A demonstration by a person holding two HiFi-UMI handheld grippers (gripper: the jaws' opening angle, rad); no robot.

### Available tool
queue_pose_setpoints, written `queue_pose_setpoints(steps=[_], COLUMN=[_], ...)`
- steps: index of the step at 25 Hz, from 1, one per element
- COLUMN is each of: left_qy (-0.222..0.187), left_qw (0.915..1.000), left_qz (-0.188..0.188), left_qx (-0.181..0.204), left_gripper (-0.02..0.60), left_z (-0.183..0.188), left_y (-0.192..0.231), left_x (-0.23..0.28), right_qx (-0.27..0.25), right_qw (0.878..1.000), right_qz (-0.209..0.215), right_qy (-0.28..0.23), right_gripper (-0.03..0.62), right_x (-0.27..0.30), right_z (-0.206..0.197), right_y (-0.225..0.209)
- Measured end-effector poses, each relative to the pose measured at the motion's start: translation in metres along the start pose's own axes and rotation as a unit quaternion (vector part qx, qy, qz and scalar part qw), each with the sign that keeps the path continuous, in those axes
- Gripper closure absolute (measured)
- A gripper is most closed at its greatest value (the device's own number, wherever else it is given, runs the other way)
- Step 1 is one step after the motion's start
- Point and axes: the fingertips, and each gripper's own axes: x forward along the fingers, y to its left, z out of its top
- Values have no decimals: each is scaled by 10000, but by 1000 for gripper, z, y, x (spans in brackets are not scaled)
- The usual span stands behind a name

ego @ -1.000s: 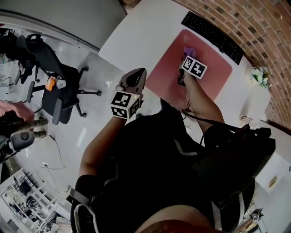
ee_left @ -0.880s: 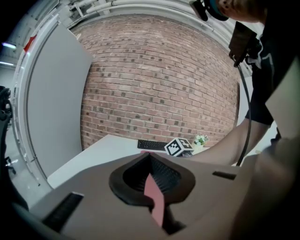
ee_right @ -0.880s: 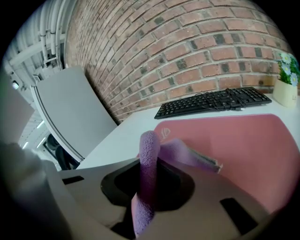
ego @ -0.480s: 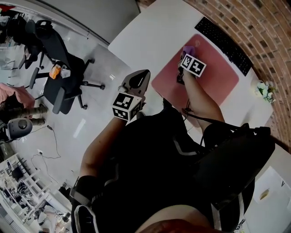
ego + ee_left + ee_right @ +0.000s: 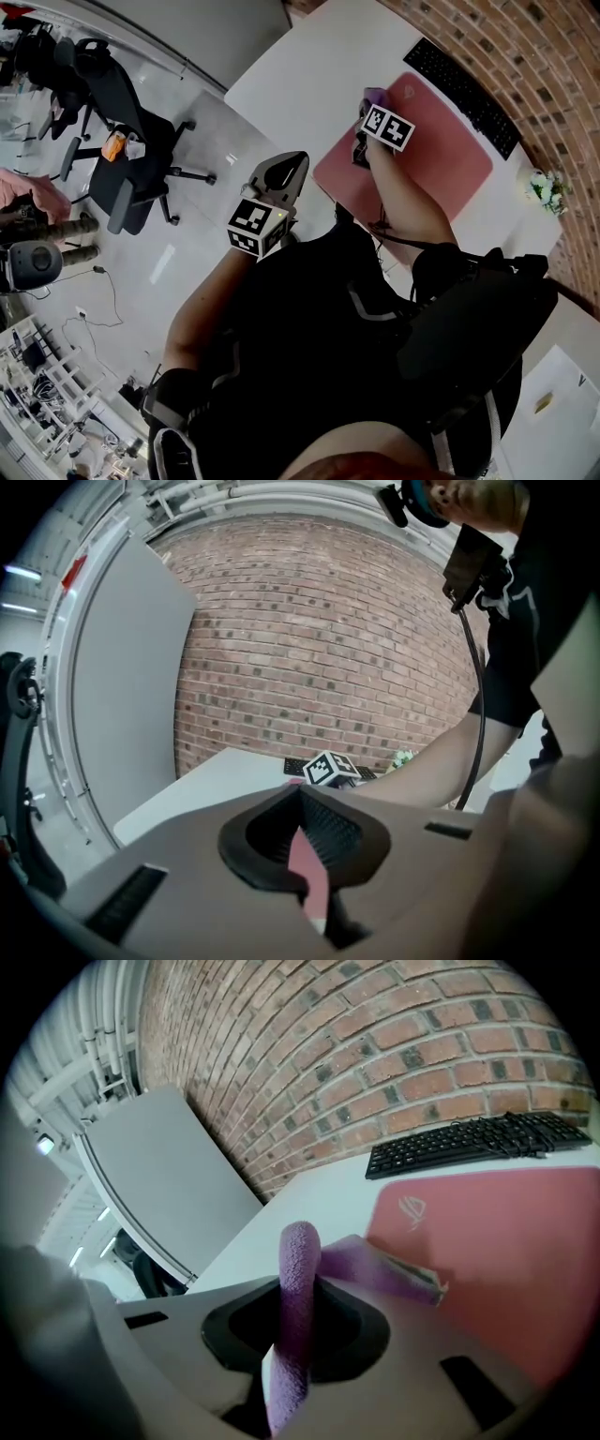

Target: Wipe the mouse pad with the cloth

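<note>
Since a second ago the right hand-held gripper [image 5: 371,111] has slid across the mouse pad [image 5: 441,159] toward its left edge, and the purple cloth [image 5: 373,97] now sits just at that edge, where the pink meets the white tabletop [image 5: 300,75]. The left hand-held gripper [image 5: 284,172] has stayed where it was, held off the tabletop's near edge in front of the person's body.

In the right gripper view the right hand-held gripper [image 5: 298,1283] is pinching the cloth [image 5: 298,1335]. One fold stands up between the jaws, and a flap trails to the right onto the mouse pad [image 5: 506,1241]. The tabletop [image 5: 309,1208] shows bare to the left of the cloth.

The left hand-held gripper [image 5: 302,799] has its tips pressed together and carries nothing. The pink sliver in the opening behind the tips looks like the pad seen beyond it.

From the cloth, nearly all of the pad stretches away to the right. Its long axis runs alongside the black keyboard [image 5: 464,82], which lies just past the far edge by the brick wall [image 5: 525,47]. Judging by that, the coming stroke has to travel rightward along the pad's length, keeping the cloth flat on the pink surface and short of the keyboard [image 5: 469,1143]. The right hand is already on the pad and is plainly the nearer one. The left is well apart from it and has no part in the stroke. An office chair [image 5: 122,122] stands on the floor far to the left.
</note>
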Motion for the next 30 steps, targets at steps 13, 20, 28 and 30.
queue_pose_setpoints(steps=[13, 20, 28, 30], left_qy=[-136, -132, 168, 200], left_qw=[9987, 9916, 9792, 9749], left_qz=[-496, -1271, -1918, -2086], left_qx=[63, 199, 645, 756], left_gripper=[578, 578, 578, 578], left_z=[4, 10, 14, 17], left_y=[-15, -60, -106, -120], left_x=[5, 41, 90, 102], right_qx=[258, 555, 1036, 1082], right_qw=[9908, 9774, 9536, 9457], right_qz=[658, 12, -1018, -1311], right_qy=[-1156, -2038, -2637, -2771], right_gripper=[531, 531, 531, 531], right_x=[-92, -173, -264, -286], right_z=[52, 89, 90, 89], right_y=[-2, -86, -199, -225])
